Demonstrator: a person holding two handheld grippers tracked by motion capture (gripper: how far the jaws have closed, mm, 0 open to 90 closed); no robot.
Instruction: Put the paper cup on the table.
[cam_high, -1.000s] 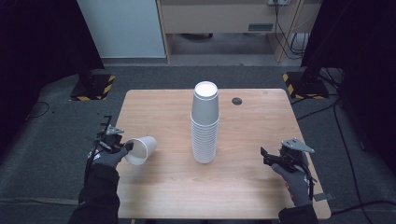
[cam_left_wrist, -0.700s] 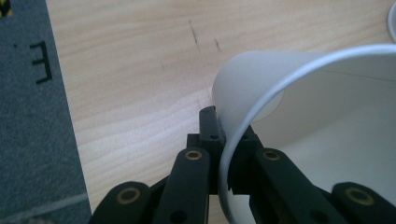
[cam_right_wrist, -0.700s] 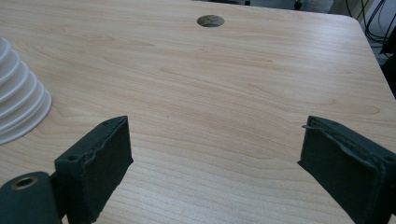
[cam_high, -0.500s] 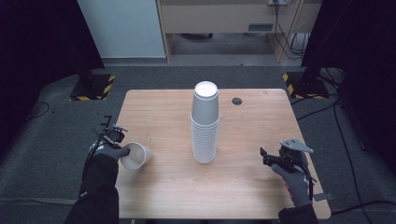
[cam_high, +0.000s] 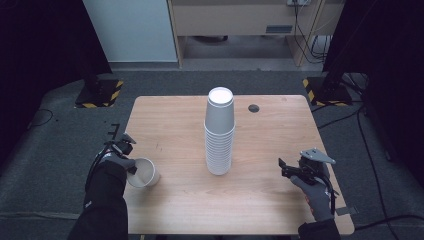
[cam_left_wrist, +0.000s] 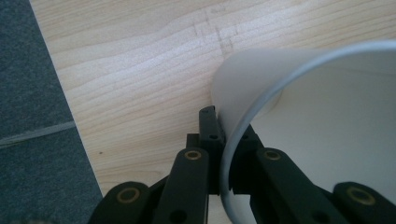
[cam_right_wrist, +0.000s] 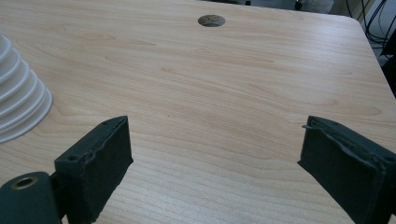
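**Ana:** Start at the left. What is the left gripper (cam_high: 121, 146) doing?

**Ben:** It pinches the rim of one cup (cam_high: 143, 172). In the left gripper view the jaws are closed on the cup's wall, one inside and one outside.

**Ana:** Where is that cup?

**Ben:** Near the left edge of the table (cam_high: 270, 132), at about 8 o'clock from the middle. From the gripper it lies toward 4 o'clock.

**Ana:** Which way does it point?

**Ben:** Its mouth faces up and a bit toward the person. Its long line runs nearly up and down, tipped a little. I can't tell if its bottom touches the wood.

**Ana:** And in the middle?

**Ben:** A tall stack (cam_high: 220, 132) of cups, upside down, straight up. It is at 3 o'clock from the held cup, well apart.

**Ana:** Which hand is nearer the stack?

**Ben:** They look about the same. I think the cup hand matters most, since it has the cup.

**Ana:** And the right gripper (cam_high: 284, 169)?

**Ben:** Its jaws are wide and hold nothing. It is low at 4 o'clock, aiming toward the stack at its 10 o'clock.
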